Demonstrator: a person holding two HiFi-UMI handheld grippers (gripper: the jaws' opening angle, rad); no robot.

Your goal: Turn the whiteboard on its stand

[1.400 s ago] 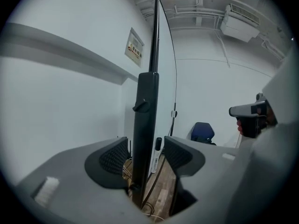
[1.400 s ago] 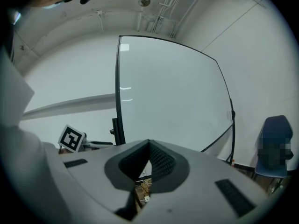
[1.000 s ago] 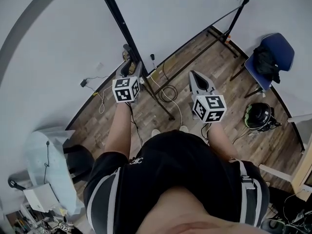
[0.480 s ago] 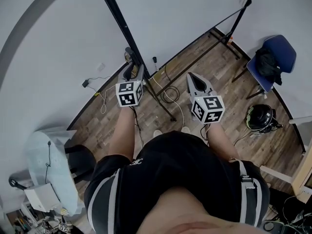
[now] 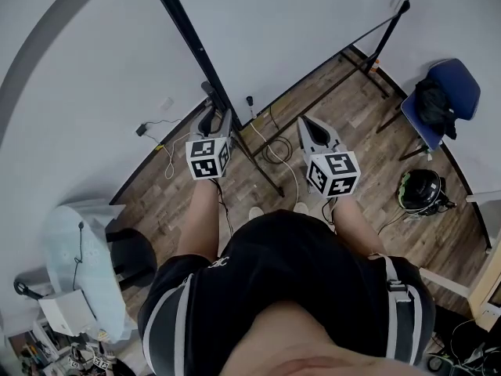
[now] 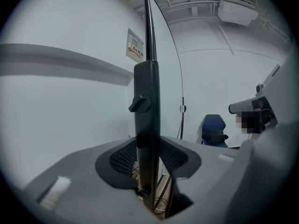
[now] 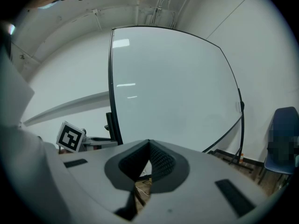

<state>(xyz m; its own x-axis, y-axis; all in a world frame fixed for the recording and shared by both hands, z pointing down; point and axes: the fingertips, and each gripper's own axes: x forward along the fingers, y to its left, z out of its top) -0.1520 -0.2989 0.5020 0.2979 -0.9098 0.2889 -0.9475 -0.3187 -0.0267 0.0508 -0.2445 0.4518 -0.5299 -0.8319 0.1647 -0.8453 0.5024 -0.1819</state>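
**Left gripper clamped on the stand post, right gripper free**

In the head view the whiteboard (image 5: 297, 30) fills the 12 o'clock part of the scene, hung between two black uprights. The near stand post (image 5: 184, 34) runs from the top edge down toward 11 o'clock, and the left gripper (image 5: 211, 106) meets it there. The left gripper view shows that post standing upright between the jaws and filling the gap. Both pads are against it, just below a black knob (image 6: 139, 103). Above the knob the board is seen edge-on as a thin dark line.

The right gripper (image 5: 306, 124) sits at 1 o'clock, in front of the board's lower edge and apart from it. Its own view shows the jaws drawn together at the tips with nothing between them, pointing at the board's white face. The far post (image 5: 391, 26) stands further out, toward 1 o'clock.

On the wood floor (image 5: 368, 131), coiled cables (image 5: 274, 151) lie between the two grippers. A blue chair (image 5: 450, 81) carrying a dark bag (image 5: 433, 104) is at 2 o'clock, and a helmet (image 5: 419, 186) is at 3 o'clock.
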